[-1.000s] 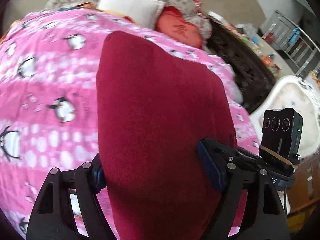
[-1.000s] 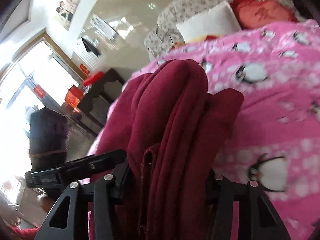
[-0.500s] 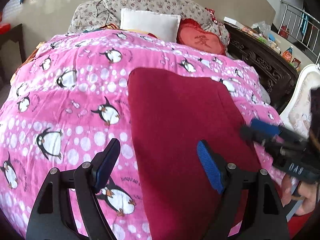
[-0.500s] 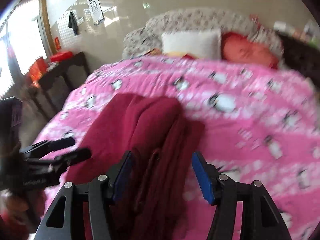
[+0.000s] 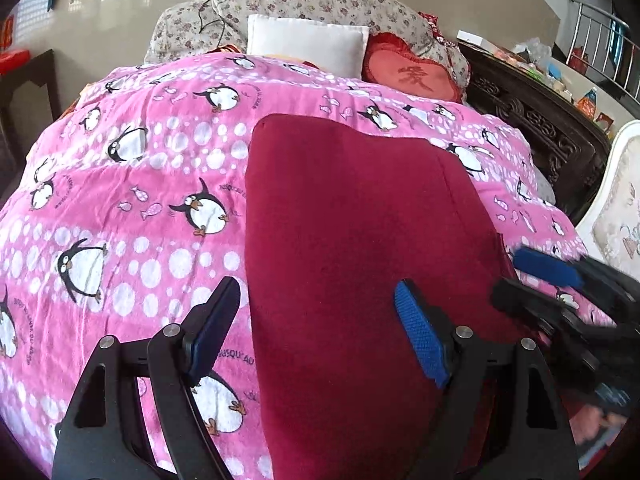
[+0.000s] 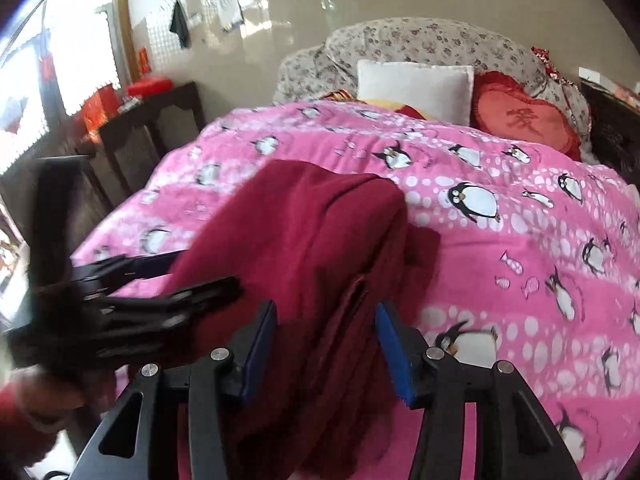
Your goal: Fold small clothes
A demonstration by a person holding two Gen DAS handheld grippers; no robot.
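A dark red garment (image 5: 352, 220) lies flat on the pink penguin blanket (image 5: 140, 200). My left gripper (image 5: 316, 286) is open over its near left edge, one finger above the blanket and the other above the cloth, gripping nothing. In the left wrist view my right gripper (image 5: 507, 272) sits at the garment's right edge. In the right wrist view the garment (image 6: 304, 220) looks bunched in thick folds. A ridge of those folds runs between the fingers of my right gripper (image 6: 326, 308), whose jaws are closing. The pads do not clearly press the cloth. My left gripper (image 6: 200, 270) is at the left.
A white pillow (image 5: 306, 46) and a red heart cushion (image 5: 412, 76) lie at the head of the bed. Dark carved furniture (image 5: 540, 120) and a white chair (image 5: 616, 208) stand to the right. A dark side table (image 6: 152, 136) stands left of the bed.
A second ago both grippers held the garment up in front of the cameras. It now lies on the blanket, the left jaws are off it, and the right jaws have loosened around the folds.
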